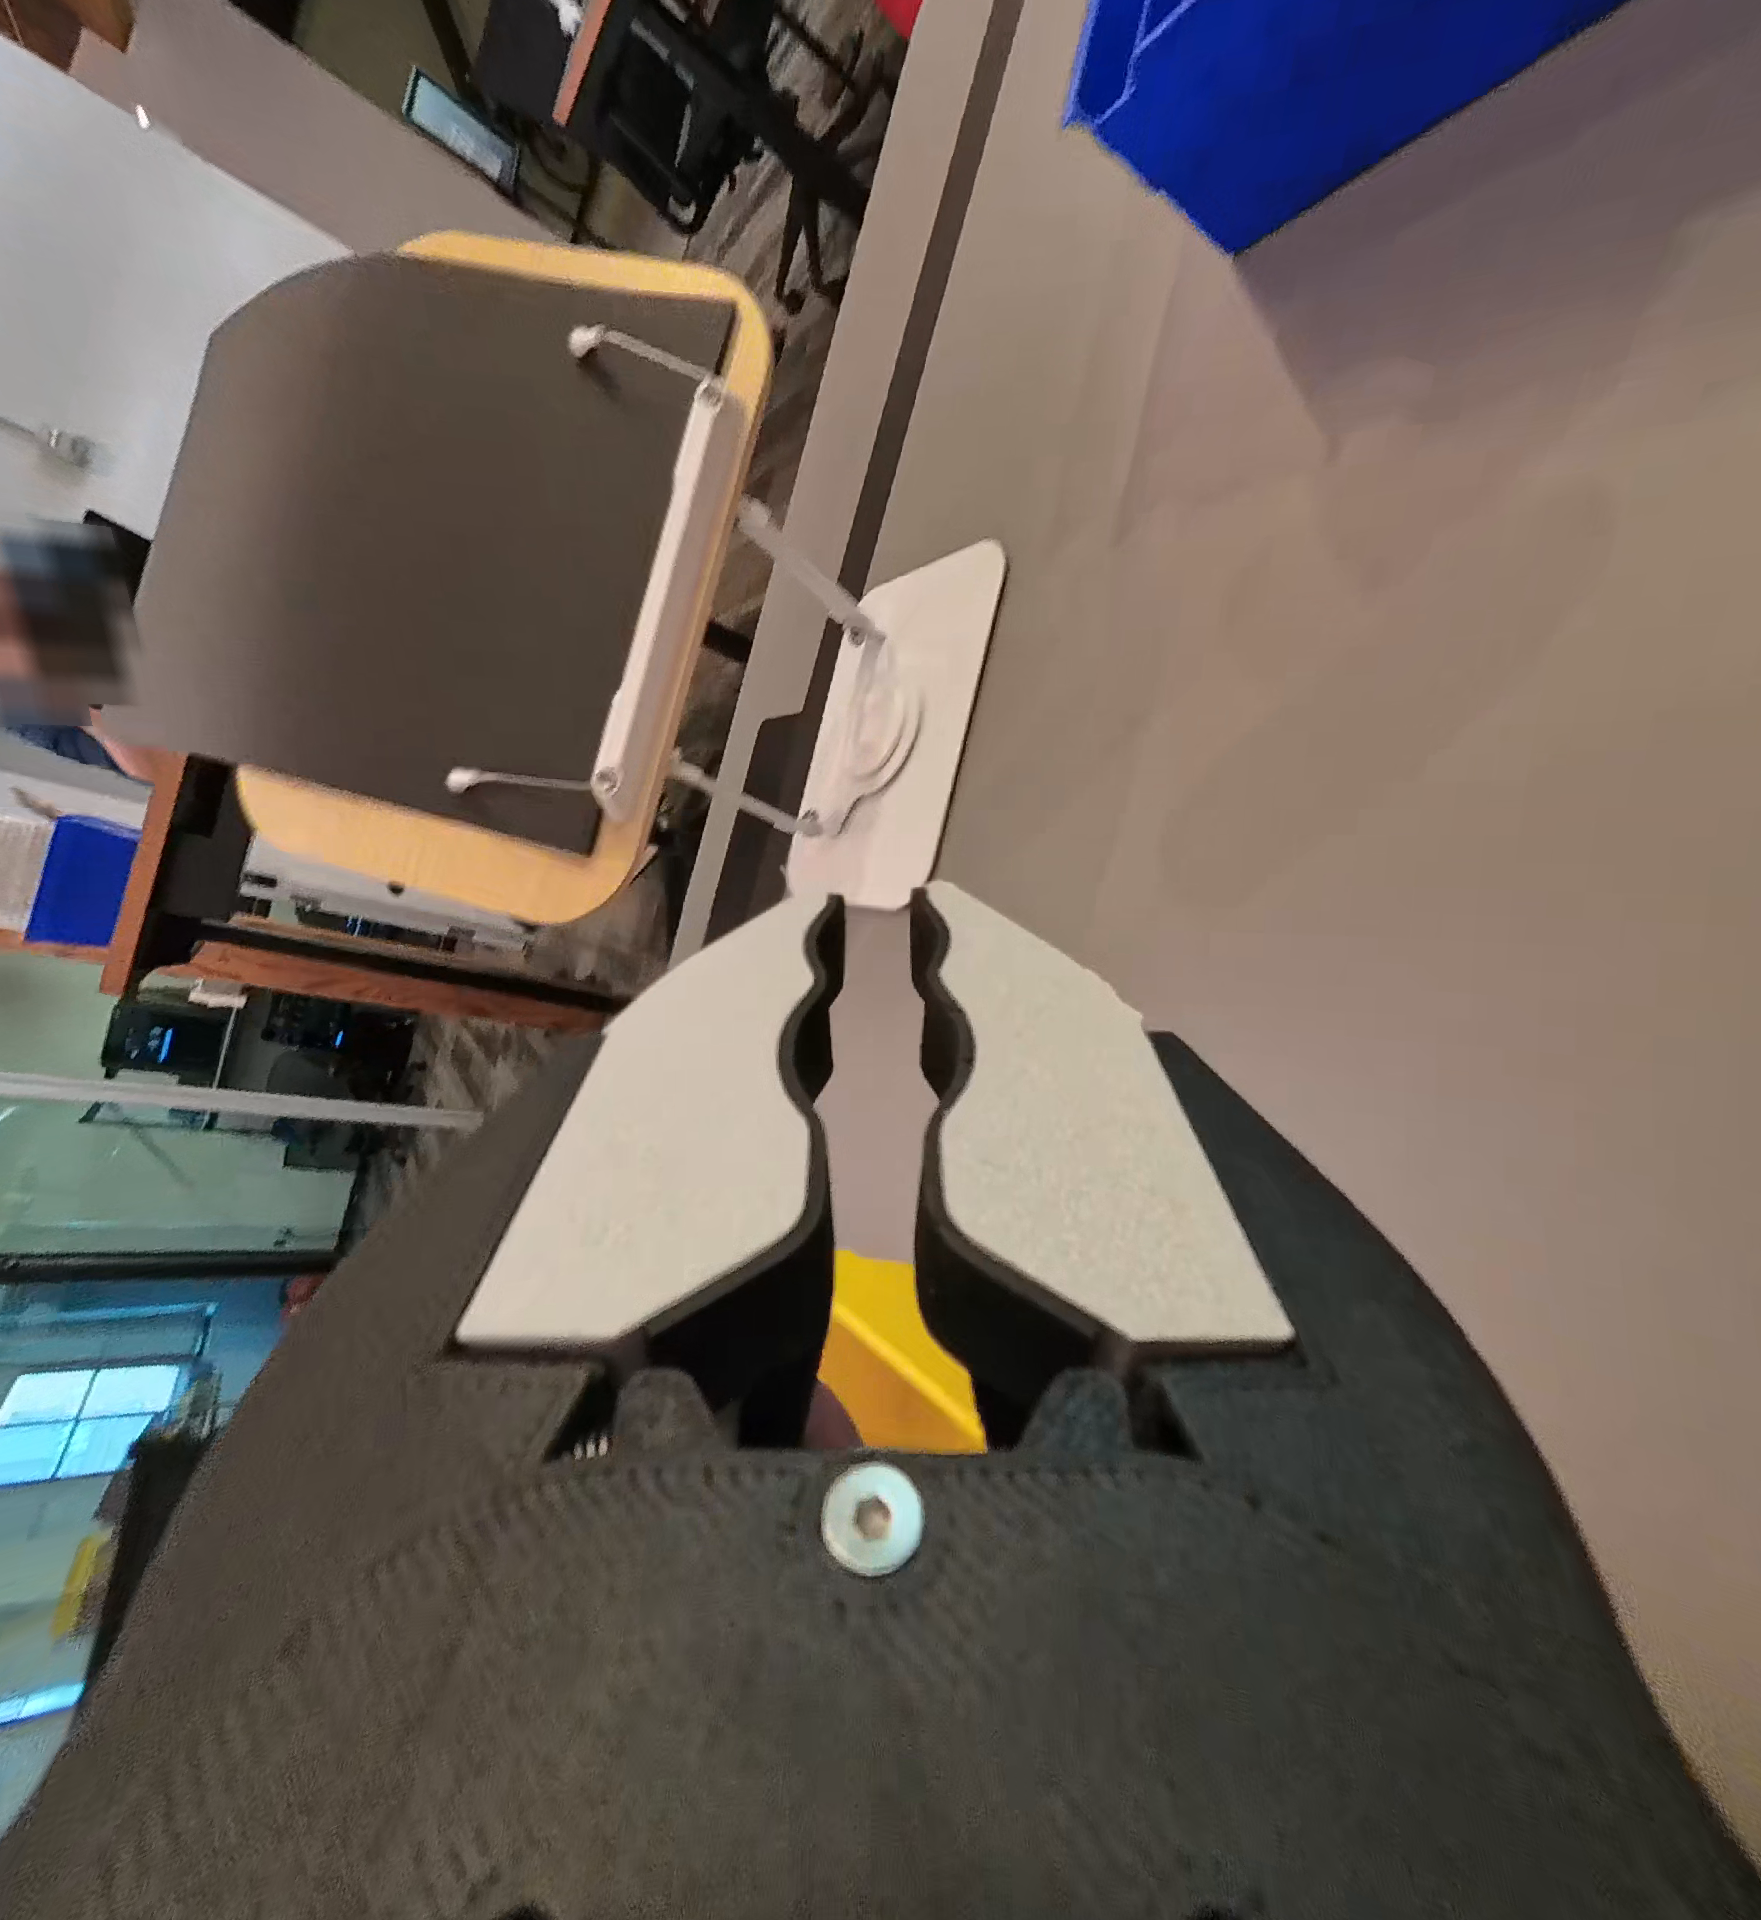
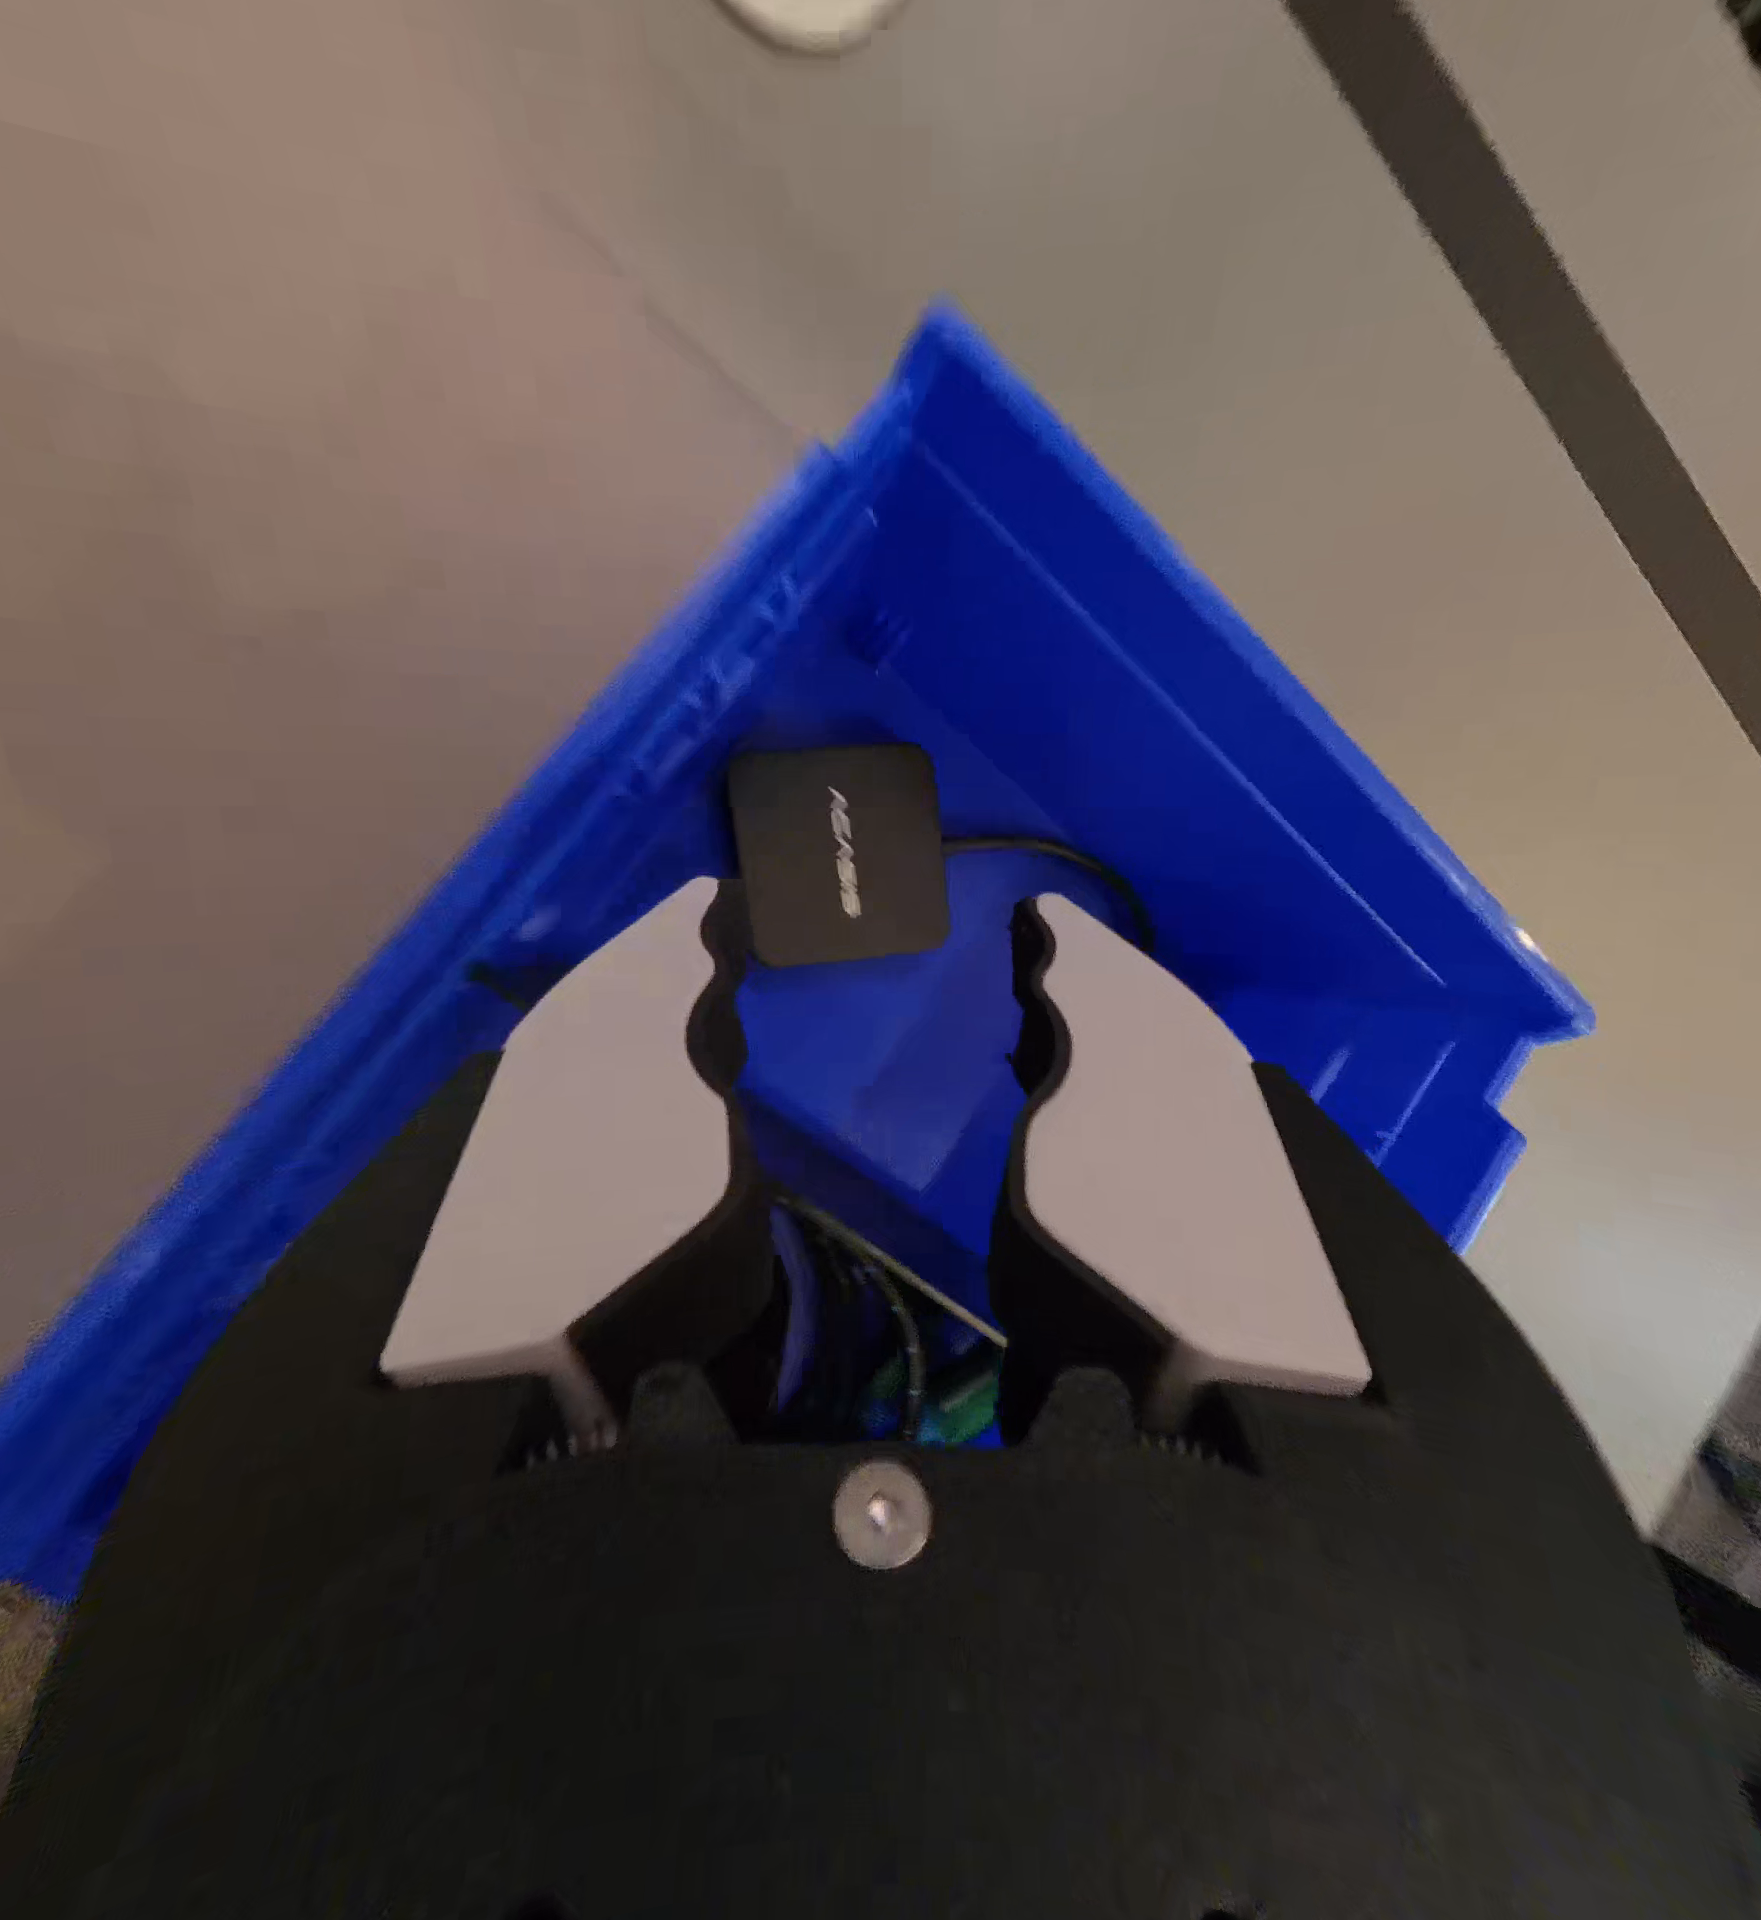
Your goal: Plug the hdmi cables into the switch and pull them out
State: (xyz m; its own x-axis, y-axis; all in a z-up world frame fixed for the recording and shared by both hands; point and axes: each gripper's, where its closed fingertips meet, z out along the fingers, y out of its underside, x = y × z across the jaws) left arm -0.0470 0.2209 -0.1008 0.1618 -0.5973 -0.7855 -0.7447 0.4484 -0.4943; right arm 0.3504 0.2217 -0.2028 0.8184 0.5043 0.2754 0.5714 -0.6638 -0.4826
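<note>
Right gripper (image 2: 871, 914) fingers spread above one black switch (image 2: 834, 854) in one blue bin (image 2: 1167, 727); left gripper (image 1: 876, 920) fingers slightly parted, empty.

blue bin (image 2: 1115, 727) blurred, its lower cables (image 2: 886, 1320) hidden behind the fingers (image 2: 1115, 1122).

Both black printed grippers carry grey-faced, wavy-edged fingers (image 1: 1063, 1122) and a silver screw (image 1: 872, 1519).
</note>
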